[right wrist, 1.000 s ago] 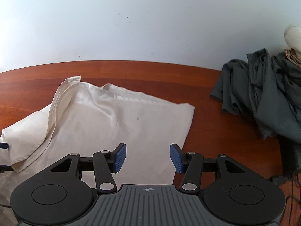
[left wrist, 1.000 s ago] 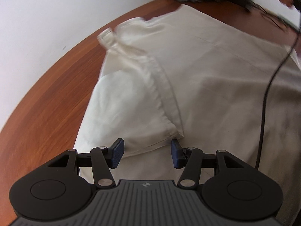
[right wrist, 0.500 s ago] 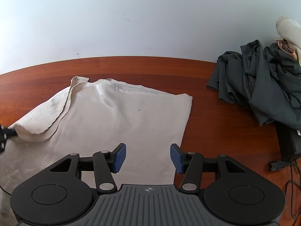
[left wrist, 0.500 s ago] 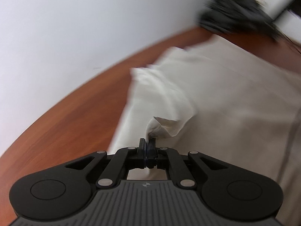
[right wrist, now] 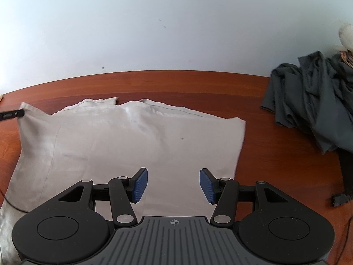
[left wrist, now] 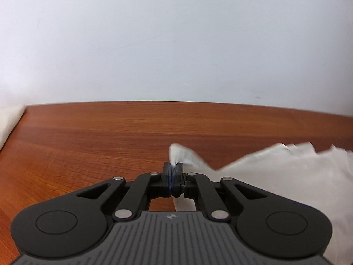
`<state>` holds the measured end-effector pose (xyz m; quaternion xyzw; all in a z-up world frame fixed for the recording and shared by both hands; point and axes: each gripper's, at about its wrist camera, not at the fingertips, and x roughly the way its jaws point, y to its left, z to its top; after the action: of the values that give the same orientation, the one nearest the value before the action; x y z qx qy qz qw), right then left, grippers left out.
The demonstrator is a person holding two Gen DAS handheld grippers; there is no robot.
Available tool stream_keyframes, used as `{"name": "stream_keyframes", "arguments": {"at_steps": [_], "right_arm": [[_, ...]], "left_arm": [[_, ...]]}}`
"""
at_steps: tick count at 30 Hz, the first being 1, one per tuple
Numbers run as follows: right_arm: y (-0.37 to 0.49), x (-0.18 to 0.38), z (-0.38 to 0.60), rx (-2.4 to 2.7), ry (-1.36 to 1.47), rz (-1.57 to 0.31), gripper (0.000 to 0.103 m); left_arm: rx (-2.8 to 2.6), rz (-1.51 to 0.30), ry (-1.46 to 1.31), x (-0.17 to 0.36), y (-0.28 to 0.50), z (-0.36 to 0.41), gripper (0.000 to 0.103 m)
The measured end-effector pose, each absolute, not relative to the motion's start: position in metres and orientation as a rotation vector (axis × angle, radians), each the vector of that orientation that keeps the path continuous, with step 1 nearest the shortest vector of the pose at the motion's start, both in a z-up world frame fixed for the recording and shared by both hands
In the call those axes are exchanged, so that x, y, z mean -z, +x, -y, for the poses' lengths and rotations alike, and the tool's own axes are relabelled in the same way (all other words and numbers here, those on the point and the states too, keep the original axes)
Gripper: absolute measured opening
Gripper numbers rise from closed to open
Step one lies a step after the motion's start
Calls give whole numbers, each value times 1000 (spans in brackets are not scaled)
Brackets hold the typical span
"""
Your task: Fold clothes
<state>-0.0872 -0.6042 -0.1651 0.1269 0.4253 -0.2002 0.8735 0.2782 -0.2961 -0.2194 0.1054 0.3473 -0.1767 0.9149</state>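
A cream garment [right wrist: 132, 143] lies spread flat on the wooden table [right wrist: 176, 84]. Its far left corner [left wrist: 183, 154] is pinched in my left gripper [left wrist: 173, 172], which is shut on the cloth just above the tabletop; the rest of the fabric [left wrist: 286, 176] trails off to the right. In the right wrist view the left gripper [right wrist: 21, 113] shows as a dark tip at that corner. My right gripper [right wrist: 173, 185] hovers open over the near middle of the garment, with nothing between its blue pads [right wrist: 140, 184].
A crumpled dark grey pile of clothes [right wrist: 313, 101] sits at the table's right end, with a pale item [right wrist: 346, 35] behind it. A black plug and cable [right wrist: 340, 198] lie at the right edge. A white wall runs behind the table.
The left gripper closed on the folded-over cream corner and drew it out to the left, rolling as it went. The flap is unfolded and the garment lies flatter. The right gripper stayed put.
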Motion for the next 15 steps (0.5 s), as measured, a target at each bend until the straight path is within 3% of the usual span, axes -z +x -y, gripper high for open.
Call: {"name": "stream_keyframes", "arguments": {"at_steps": [2, 6, 9, 15], "right_arm": [[-84, 166, 603, 407, 258, -892, 56], [-80, 167, 604, 399, 254, -898, 56], [-76, 168, 609, 393, 252, -898, 56], [-44, 167, 625, 318, 215, -886, 56]], "left_arm": [[325, -730, 210, 222, 286, 298, 7], [296, -786, 186, 222, 293, 297, 37], [296, -784, 157, 218, 287, 292, 45], [353, -798, 140, 209, 261, 294, 52]]}}
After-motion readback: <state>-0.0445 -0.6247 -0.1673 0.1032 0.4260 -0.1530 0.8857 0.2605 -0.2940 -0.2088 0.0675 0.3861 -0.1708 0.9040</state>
